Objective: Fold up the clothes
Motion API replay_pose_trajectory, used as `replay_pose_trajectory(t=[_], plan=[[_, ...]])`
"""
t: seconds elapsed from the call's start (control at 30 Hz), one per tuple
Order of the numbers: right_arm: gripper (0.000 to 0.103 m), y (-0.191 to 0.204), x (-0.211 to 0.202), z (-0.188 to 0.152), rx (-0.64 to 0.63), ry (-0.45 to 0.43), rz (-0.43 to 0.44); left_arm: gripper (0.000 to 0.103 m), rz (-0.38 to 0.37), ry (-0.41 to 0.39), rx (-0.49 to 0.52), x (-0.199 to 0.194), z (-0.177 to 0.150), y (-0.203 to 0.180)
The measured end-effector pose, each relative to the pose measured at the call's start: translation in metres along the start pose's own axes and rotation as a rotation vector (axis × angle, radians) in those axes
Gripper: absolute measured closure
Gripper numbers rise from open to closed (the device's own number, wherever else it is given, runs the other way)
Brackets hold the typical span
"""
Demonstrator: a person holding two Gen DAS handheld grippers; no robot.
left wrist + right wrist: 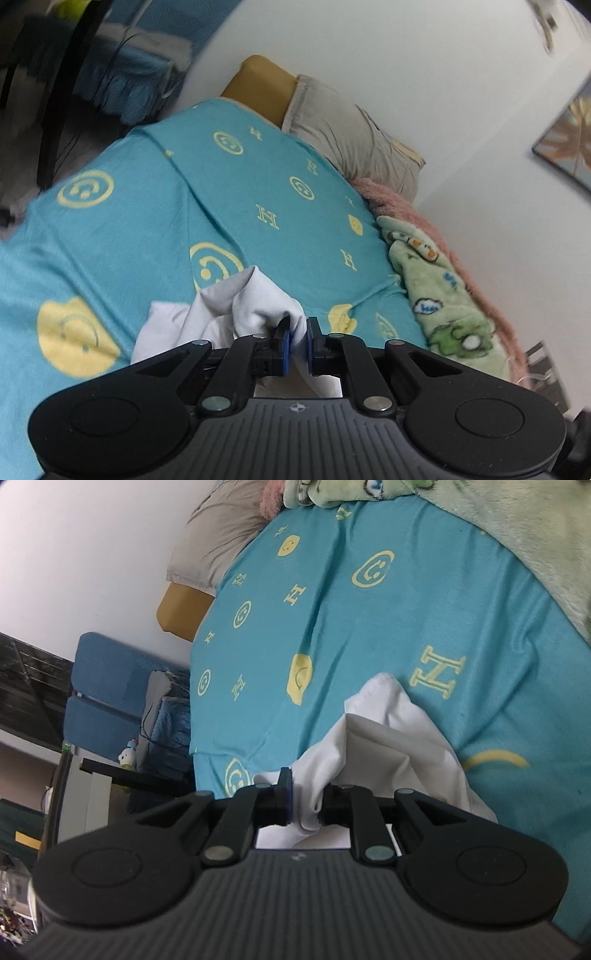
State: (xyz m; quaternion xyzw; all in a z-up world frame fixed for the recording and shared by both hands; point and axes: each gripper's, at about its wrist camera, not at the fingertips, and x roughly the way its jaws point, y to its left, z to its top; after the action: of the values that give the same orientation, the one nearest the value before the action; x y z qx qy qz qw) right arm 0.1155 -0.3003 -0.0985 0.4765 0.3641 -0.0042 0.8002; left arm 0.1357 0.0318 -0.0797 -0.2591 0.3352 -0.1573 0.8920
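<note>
A white garment [236, 314] hangs bunched in front of my left gripper [298, 334], which is shut on a fold of it above the blue bed sheet [147, 221]. In the right wrist view the same white garment [384, 746] drapes over my right gripper [306, 797], whose blue-padded fingers are shut on its cloth. A stitched hem shows at the garment's upper corner. The rest of the garment is hidden below both grippers.
The bed carries a blue sheet [369, 627] with yellow smileys. A grey pillow [351, 136] and a yellow cushion [258, 85] lie by the white wall. A green fleece blanket [432, 288] over a pink one [406, 206] lines the bed's side. Blue furniture [107, 686] stands beside the bed.
</note>
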Motion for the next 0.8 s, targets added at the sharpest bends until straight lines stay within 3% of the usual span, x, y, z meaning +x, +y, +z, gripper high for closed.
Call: replay_pose_trajectory(t=[0.2,0.27,0.3,0.33,0.37,0.4,0.43,0.5,0.63,0.67,0.7,0.8], plan=[[0.086,-0.005,0.008,0.008,0.021,0.028,0.006,0.093,-0.021,0.028,0.003,0.012,-0.004,0.013],[0.08,-0.006,0.007,0.007,0.022,0.037,0.013,0.092,-0.016,0.018,0.026,0.009,-0.005,0.01],[0.07,-0.007,0.007,0.007,0.022,0.042,0.016,0.091,-0.009,0.013,0.049,0.008,-0.006,0.007],[0.049,-0.007,0.005,0.007,0.023,0.045,0.024,0.09,-0.002,0.009,0.073,0.006,-0.007,0.003],[0.034,-0.008,0.002,0.006,0.03,0.045,0.041,0.078,-0.001,0.008,0.094,0.004,-0.009,-0.001],[0.016,-0.005,-0.002,0.004,0.023,0.047,0.054,0.06,-0.004,0.007,0.113,0.0,-0.01,-0.006],[0.014,-0.002,-0.006,0.002,0.015,0.049,0.066,0.052,-0.008,0.001,0.129,-0.004,-0.011,-0.01],[0.013,0.003,-0.014,-0.002,0.0,0.052,0.091,0.033,-0.019,-0.014,0.169,-0.013,-0.015,-0.019],[0.016,0.023,-0.026,-0.019,-0.19,-0.007,0.065,0.025,-0.025,-0.006,0.267,-0.023,-0.028,-0.035],[0.022,0.028,-0.029,-0.023,-0.238,-0.022,0.058,0.025,-0.014,0.002,0.284,-0.023,-0.031,-0.038],[0.038,0.033,-0.031,-0.028,-0.286,-0.037,0.051,0.025,0.006,0.019,0.29,-0.019,-0.033,-0.039],[0.048,0.043,-0.02,-0.035,-0.422,-0.047,-0.019,0.025,0.072,0.067,0.303,-0.001,-0.036,-0.036]])
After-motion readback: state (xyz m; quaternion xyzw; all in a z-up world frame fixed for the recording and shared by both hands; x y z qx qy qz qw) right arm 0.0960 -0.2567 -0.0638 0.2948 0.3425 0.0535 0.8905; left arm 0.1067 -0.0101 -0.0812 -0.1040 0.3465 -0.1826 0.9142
